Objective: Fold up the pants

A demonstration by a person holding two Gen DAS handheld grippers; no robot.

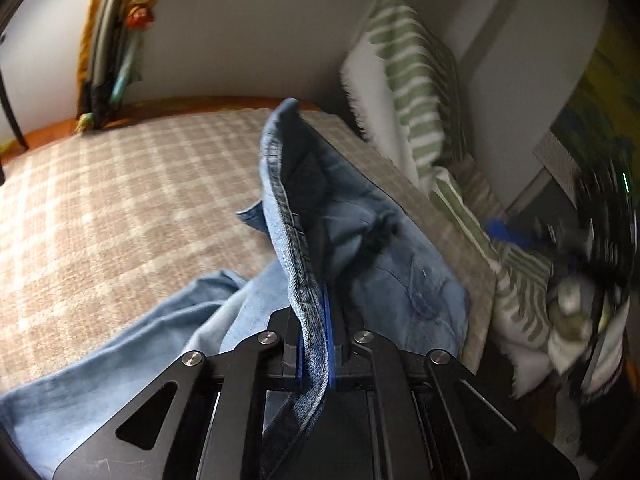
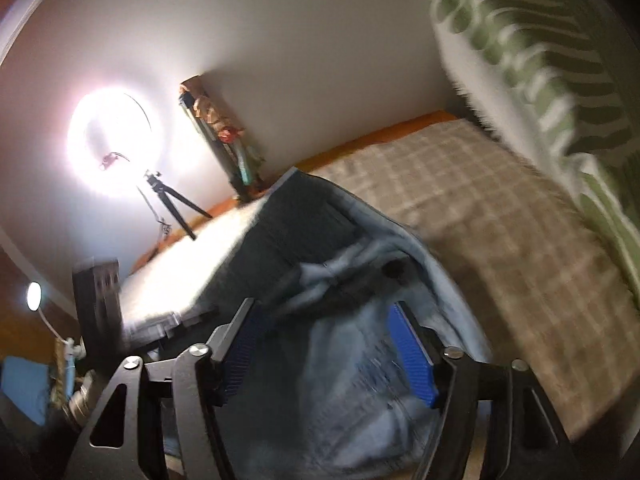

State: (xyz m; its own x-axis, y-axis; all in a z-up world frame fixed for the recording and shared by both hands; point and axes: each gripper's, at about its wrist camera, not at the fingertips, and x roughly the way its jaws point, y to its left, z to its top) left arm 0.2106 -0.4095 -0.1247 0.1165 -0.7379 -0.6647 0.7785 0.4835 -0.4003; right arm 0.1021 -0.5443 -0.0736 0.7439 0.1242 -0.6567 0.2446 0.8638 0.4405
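Pants (image 1: 352, 248), blue denim, hang lifted above the plaid-covered bed (image 1: 120, 200), one leg trailing onto it. Left claw (image 1: 316, 344) points forward over the bed, its fingers pinched tight on the stitched waistband edge. Right claw (image 2: 332, 352), tilted and blurred, has its blue pads (image 2: 412, 356) spread wide, with denim between them, ungripped.
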